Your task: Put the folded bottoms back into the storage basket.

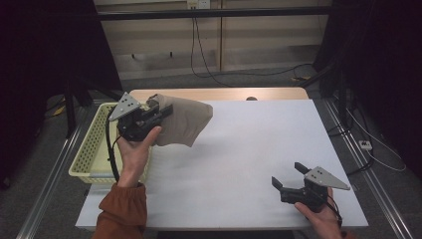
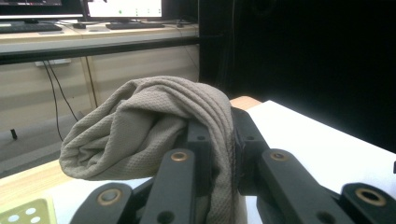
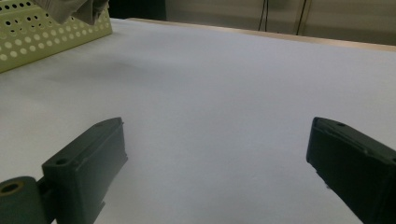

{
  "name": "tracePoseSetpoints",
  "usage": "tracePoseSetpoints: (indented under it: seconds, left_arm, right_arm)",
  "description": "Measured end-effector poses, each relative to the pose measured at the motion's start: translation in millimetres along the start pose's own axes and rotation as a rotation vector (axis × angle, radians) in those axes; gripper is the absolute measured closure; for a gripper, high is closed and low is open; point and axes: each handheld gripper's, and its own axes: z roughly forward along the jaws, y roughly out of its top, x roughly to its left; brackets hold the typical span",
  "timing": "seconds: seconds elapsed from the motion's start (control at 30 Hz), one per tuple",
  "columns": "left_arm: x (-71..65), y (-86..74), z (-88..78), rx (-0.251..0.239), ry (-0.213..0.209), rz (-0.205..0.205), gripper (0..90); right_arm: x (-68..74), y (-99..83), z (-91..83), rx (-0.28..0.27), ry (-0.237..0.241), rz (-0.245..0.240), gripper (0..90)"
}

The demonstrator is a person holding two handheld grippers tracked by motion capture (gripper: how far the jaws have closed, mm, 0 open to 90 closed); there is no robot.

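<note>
A beige cloth [image 1: 184, 119] hangs in the air over the table's left side, bunched and draped to the right of my left gripper [image 1: 158, 110]. In the left gripper view the cloth [image 2: 140, 126] is pinched between the two black jaws, so my left gripper [image 2: 219, 140] is shut on it. My right gripper [image 1: 288, 175] rests low near the table's front right corner, held by a hand. Its jaws stand wide apart over bare white tabletop in the right gripper view, where my right gripper [image 3: 215, 154] holds nothing.
A pale yellow perforated basket [image 1: 92, 149] stands at the table's left edge, under and behind the left hand; its wall [image 3: 42, 35] shows at top left of the right gripper view. The white table top [image 1: 249, 144] has a wooden strip along its far edge.
</note>
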Motion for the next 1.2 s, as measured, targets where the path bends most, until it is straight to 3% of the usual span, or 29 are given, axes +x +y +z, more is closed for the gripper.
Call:
tracePoseSetpoints:
  seconds: [0.3, 0.67, 1.2]
  left_arm:
    - [-0.8, 4.6, -4.9, -0.005, 0.006, 0.005, 80.5]
    - [1.3, 12.7, -25.5, -0.027, 0.03, 0.006, 80.5]
    - [16.9, 18.0, -79.5, -0.084, 0.097, -0.015, 80.5]
  right_arm:
    - [0.2, 0.3, -0.5, 0.0, -0.005, 0.005, 4.1]
    - [-0.5, -0.1, 0.4, 0.005, -0.005, -0.005, 4.0]
    - [0.4, 0.2, 0.7, 0.006, -0.004, 0.002, 4.1]
